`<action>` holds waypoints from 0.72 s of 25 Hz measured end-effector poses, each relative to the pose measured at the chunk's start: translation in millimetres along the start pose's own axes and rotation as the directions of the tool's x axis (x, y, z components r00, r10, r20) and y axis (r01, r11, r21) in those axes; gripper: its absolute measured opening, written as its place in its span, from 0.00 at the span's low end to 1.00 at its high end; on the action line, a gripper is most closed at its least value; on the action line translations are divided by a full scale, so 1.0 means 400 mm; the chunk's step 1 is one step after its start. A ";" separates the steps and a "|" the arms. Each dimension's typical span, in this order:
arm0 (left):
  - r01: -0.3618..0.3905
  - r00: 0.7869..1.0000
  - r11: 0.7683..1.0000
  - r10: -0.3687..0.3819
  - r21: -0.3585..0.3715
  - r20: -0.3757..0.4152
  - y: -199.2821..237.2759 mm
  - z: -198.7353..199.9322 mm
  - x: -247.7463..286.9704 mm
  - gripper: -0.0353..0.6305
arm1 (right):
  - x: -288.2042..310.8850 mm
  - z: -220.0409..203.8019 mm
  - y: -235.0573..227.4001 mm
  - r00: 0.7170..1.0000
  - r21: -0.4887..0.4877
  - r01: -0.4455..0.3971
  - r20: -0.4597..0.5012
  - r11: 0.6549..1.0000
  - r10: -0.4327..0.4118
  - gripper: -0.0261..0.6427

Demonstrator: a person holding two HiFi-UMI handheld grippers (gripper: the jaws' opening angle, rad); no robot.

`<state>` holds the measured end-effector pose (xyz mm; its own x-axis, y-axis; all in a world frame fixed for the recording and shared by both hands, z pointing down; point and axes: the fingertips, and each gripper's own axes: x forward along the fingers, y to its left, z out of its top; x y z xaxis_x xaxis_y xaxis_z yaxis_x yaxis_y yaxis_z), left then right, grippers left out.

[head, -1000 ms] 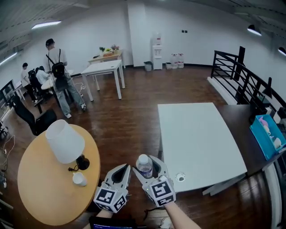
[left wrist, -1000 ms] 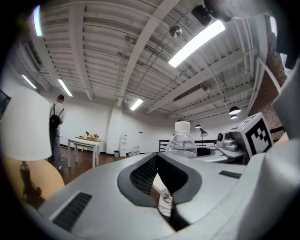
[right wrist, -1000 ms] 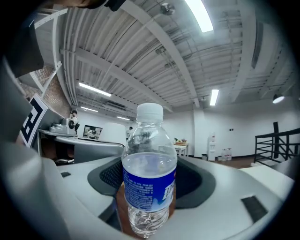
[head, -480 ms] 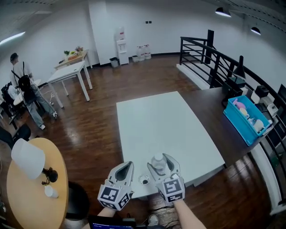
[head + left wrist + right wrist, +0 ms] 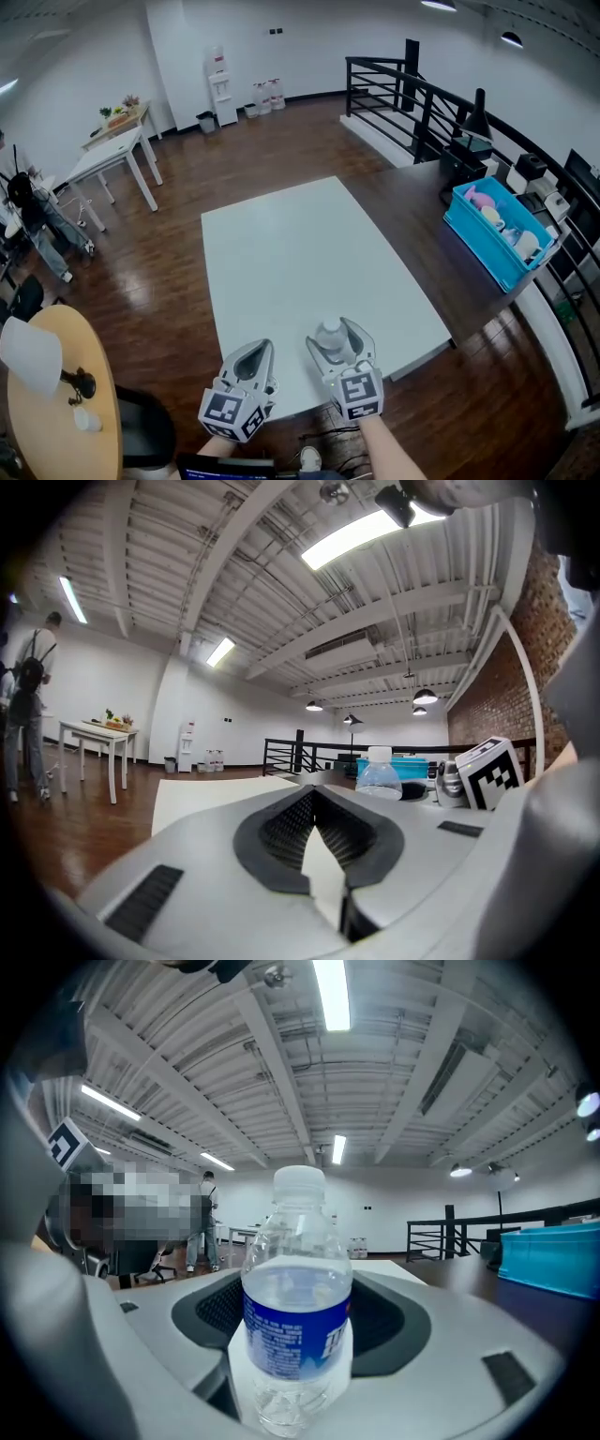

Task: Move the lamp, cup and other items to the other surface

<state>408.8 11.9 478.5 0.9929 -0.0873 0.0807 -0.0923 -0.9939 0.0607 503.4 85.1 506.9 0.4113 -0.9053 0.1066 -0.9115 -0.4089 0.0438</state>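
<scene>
open room with dark wood floor point(image 5: 169, 272); white table point(image 5: 281, 234) at centre, top bare apart from the tools at its near edge.

at the white table's near edge, left side: left gripper point(image 5: 255, 349), pointing level across the top, jaw tips together, nothing between them.

just right of it, over the same near edge: right gripper point(image 5: 332, 330), clamped on a water bottle point(image 5: 330, 342). jaws just eased a little wider, bottle between them with pads against its sides. bottle upright, clear, blue label, white cap on.

well left of the white table's near-left corner: round wooden table point(image 5: 94, 394). on it a lamp point(image 5: 33, 356) with white shade and dark base, and a white cup point(image 5: 84, 419) just beside that base. both well apart from the white table.

against the white table's right side: dark table point(image 5: 412, 202), carrying a blue bin point(image 5: 487, 239) of small items near its right end.

beyond the dark table: black railing point(image 5: 403, 89).

beyond the white table's far-left corner: two small white desks point(image 5: 108, 155), well apart from it. further back, at the rear wall: water dispenser point(image 5: 217, 86).
</scene>
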 end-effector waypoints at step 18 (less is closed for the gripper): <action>-0.006 1.000 1.000 0.006 0.006 0.029 0.016 0.059 -0.088 0.06 | -0.145 0.118 0.101 0.997 -0.096 0.069 0.049 0.993 -0.064 0.52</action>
<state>375.1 7.2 452.5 0.9941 -0.0948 0.0519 -0.0976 -0.9938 0.0542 443.0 115.5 455.5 0.4686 -0.8817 0.0549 -0.8773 -0.4571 0.1463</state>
